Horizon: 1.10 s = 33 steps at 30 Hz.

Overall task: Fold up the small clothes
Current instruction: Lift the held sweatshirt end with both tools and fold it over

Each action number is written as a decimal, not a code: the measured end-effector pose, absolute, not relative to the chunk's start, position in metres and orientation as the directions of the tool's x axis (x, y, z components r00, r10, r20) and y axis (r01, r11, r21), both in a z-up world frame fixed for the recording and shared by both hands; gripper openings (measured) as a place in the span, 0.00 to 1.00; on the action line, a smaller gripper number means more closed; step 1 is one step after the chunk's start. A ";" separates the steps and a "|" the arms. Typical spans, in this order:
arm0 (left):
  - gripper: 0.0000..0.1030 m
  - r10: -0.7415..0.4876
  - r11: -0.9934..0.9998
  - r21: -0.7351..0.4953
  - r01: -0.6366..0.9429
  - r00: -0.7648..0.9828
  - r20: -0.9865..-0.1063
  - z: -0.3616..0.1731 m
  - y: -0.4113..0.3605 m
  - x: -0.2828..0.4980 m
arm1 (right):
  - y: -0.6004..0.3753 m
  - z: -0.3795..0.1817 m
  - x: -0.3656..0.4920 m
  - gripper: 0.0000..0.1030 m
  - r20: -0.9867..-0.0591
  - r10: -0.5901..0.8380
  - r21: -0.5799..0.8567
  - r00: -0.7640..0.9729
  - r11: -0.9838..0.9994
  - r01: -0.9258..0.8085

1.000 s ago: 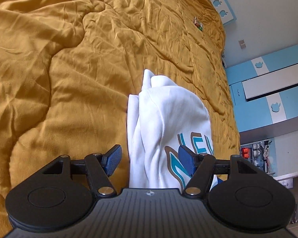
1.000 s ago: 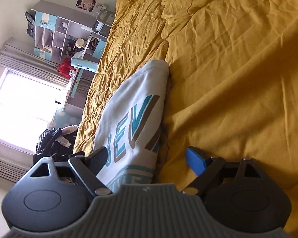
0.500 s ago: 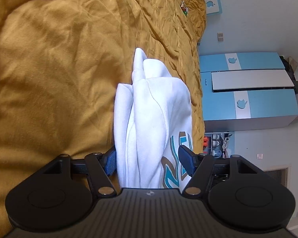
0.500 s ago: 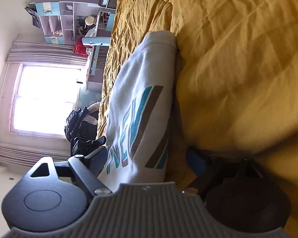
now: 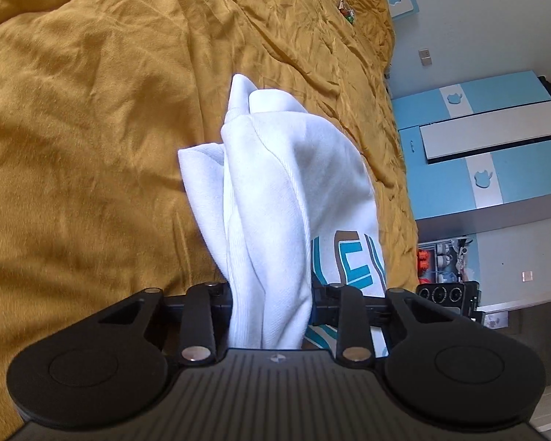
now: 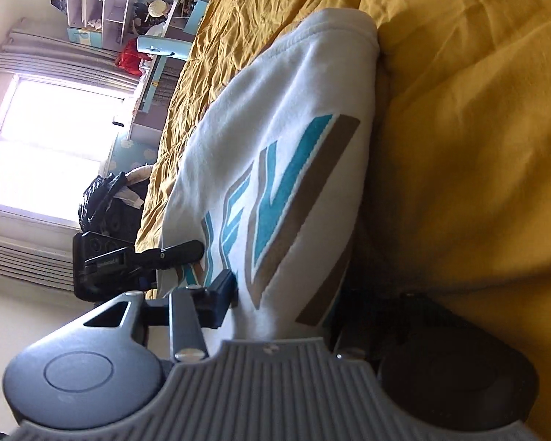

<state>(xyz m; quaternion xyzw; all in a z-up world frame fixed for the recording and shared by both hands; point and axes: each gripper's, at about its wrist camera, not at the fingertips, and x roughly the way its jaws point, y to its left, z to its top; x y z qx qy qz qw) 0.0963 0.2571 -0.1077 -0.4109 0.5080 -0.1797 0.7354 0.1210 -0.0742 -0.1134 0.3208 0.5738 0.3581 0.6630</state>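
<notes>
A folded white sweatshirt (image 5: 294, 191) with teal and brown lettering lies on a mustard-yellow bedspread (image 5: 92, 128). My left gripper (image 5: 272, 294) is shut on its bunched near edge, the cloth filling the gap between the jaws. In the right wrist view the same sweatshirt (image 6: 275, 147) runs away from me, print side up. My right gripper (image 6: 286, 297) is shut on its near edge; its right finger is hidden in shadow under the cloth. The left gripper (image 6: 180, 251) shows at the garment's left side.
The bedspread (image 6: 459, 147) is rumpled and slopes up on the right. A blue and white wardrobe (image 5: 496, 154) stands beyond the bed's far side. A bright window (image 6: 47, 147) and shelves (image 6: 103, 3) lie past the other side. A small object (image 5: 347, 9) lies far up the bed.
Both grippers were open around the sweatshirt's near edge a second ago. Both have closed onto the cloth, and the edge is now bunched between the jaws.
</notes>
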 end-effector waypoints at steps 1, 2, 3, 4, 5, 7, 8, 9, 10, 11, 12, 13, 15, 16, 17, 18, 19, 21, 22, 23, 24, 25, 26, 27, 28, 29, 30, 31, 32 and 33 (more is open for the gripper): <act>0.31 -0.656 0.630 -0.760 -0.163 0.411 -0.632 -0.101 0.252 0.098 | -0.073 -0.108 0.119 0.36 -0.540 0.835 0.827 0.102 0.549 -0.121; 0.29 -0.634 0.657 -0.736 -0.165 0.407 -0.657 -0.095 0.247 0.099 | -0.072 -0.104 0.116 0.34 -0.549 0.827 0.817 0.118 0.561 -0.134; 0.29 -0.614 0.681 -0.714 -0.164 0.404 -0.679 -0.088 0.243 0.100 | -0.070 -0.099 0.115 0.31 -0.557 0.821 0.809 0.130 0.571 -0.139; 0.29 -0.586 0.712 -0.683 -0.162 0.397 -0.706 -0.081 0.237 0.101 | -0.070 -0.095 0.115 0.27 -0.562 0.815 0.805 0.139 0.578 -0.134; 0.29 -0.553 0.743 -0.647 -0.170 0.387 -0.737 -0.073 0.230 0.103 | -0.070 -0.091 0.115 0.26 -0.567 0.811 0.803 0.144 0.584 -0.123; 0.27 -0.501 0.790 -0.592 -0.162 0.386 -0.775 -0.058 0.219 0.103 | -0.070 -0.080 0.116 0.23 -0.582 0.799 0.792 0.151 0.599 -0.117; 0.27 -0.467 0.818 -0.555 -0.151 0.387 -0.795 -0.048 0.211 0.102 | -0.069 -0.074 0.115 0.23 -0.593 0.790 0.781 0.158 0.611 -0.127; 0.26 -0.444 0.836 -0.528 -0.146 0.385 -0.809 -0.041 0.205 0.101 | -0.067 -0.067 0.116 0.23 -0.603 0.781 0.771 0.161 0.623 -0.134; 0.26 -0.410 0.859 -0.491 -0.145 0.377 -0.830 -0.033 0.197 0.101 | -0.064 -0.062 0.117 0.23 -0.615 0.772 0.761 0.160 0.634 -0.138; 0.26 -0.384 0.876 -0.461 -0.145 0.370 -0.846 -0.027 0.192 0.100 | -0.061 -0.056 0.117 0.22 -0.623 0.766 0.754 0.159 0.642 -0.137; 0.26 -0.360 0.889 -0.435 -0.142 0.367 -0.857 -0.021 0.187 0.100 | -0.059 -0.051 0.117 0.22 -0.627 0.763 0.751 0.157 0.646 -0.136; 0.26 -0.331 0.906 -0.401 -0.136 0.366 -0.870 -0.014 0.180 0.100 | -0.056 -0.045 0.118 0.22 -0.634 0.758 0.746 0.156 0.652 -0.135; 0.25 -0.285 0.928 -0.351 -0.124 0.370 -0.884 -0.002 0.168 0.100 | -0.055 -0.031 0.118 0.22 -0.646 0.745 0.732 0.164 0.666 -0.143; 0.25 -0.262 0.936 -0.329 -0.127 0.373 -0.890 0.004 0.161 0.101 | -0.055 -0.024 0.117 0.22 -0.653 0.737 0.722 0.173 0.675 -0.149; 0.25 -0.250 0.938 -0.319 -0.133 0.376 -0.892 0.009 0.156 0.101 | -0.057 -0.016 0.118 0.22 -0.660 0.727 0.711 0.187 0.686 -0.158; 0.25 -0.239 0.941 -0.309 -0.136 0.379 -0.894 0.014 0.149 0.104 | -0.061 -0.009 0.117 0.22 -0.666 0.718 0.699 0.203 0.696 -0.167; 0.25 -0.228 0.945 -0.298 -0.132 0.385 -0.894 0.020 0.139 0.107 | -0.066 -0.002 0.114 0.22 -0.671 0.707 0.686 0.223 0.706 -0.175; 0.25 -0.217 0.951 -0.285 -0.121 0.396 -0.892 0.029 0.124 0.112 | -0.076 0.012 0.112 0.22 -0.676 0.691 0.667 0.256 0.722 -0.186; 0.25 -0.212 0.954 -0.278 -0.115 0.400 -0.892 0.033 0.116 0.115 | -0.082 0.018 0.111 0.22 -0.676 0.686 0.663 0.271 0.726 -0.182; 0.25 -0.211 0.955 -0.276 -0.108 0.404 -0.890 0.038 0.106 0.119 | -0.090 0.023 0.111 0.22 -0.675 0.681 0.661 0.283 0.729 -0.177; 0.25 -0.214 0.955 -0.278 -0.105 0.407 -0.888 0.041 0.098 0.122 | -0.101 0.028 0.110 0.22 -0.674 0.677 0.659 0.294 0.732 -0.174; 0.25 -0.221 0.953 -0.285 -0.102 0.410 -0.885 0.045 0.088 0.127 | -0.111 0.033 0.110 0.22 -0.672 0.674 0.658 0.307 0.734 -0.169; 0.25 -0.231 0.951 -0.295 -0.096 0.412 -0.881 0.049 0.079 0.129 | -0.121 0.037 0.111 0.22 -0.670 0.670 0.658 0.319 0.735 -0.162; 0.25 -0.243 0.948 -0.305 -0.089 0.415 -0.877 0.052 0.070 0.131 | -0.134 0.043 0.110 0.22 -0.669 0.665 0.656 0.331 0.738 -0.158; 0.25 -0.260 0.944 -0.321 -0.080 0.420 -0.869 0.055 0.058 0.133 | -0.147 0.048 0.109 0.22 -0.669 0.658 0.651 0.346 0.743 -0.155; 0.25 -0.275 0.940 -0.335 -0.070 0.426 -0.862 0.058 0.047 0.134 | -0.162 0.053 0.107 0.22 -0.667 0.651 0.649 0.363 0.747 -0.146; 0.25 -0.289 0.936 -0.346 -0.059 0.431 -0.855 0.060 0.035 0.135 | -0.177 0.058 0.106 0.22 -0.666 0.643 0.647 0.378 0.750 -0.138; 0.25 -0.299 0.934 -0.354 -0.049 0.435 -0.849 0.062 0.024 0.136 | -0.191 0.062 0.105 0.22 -0.663 0.637 0.645 0.393 0.753 -0.131; 0.25 -0.310 0.931 -0.363 -0.042 0.438 -0.844 0.064 0.011 0.136 | -0.209 0.067 0.104 0.22 -0.662 0.629 0.643 0.408 0.756 -0.122; 0.25 -0.320 0.928 -0.372 -0.035 0.438 -0.840 0.065 -0.003 0.138 | -0.225 0.072 0.103 0.22 -0.662 0.621 0.640 0.419 0.759 -0.114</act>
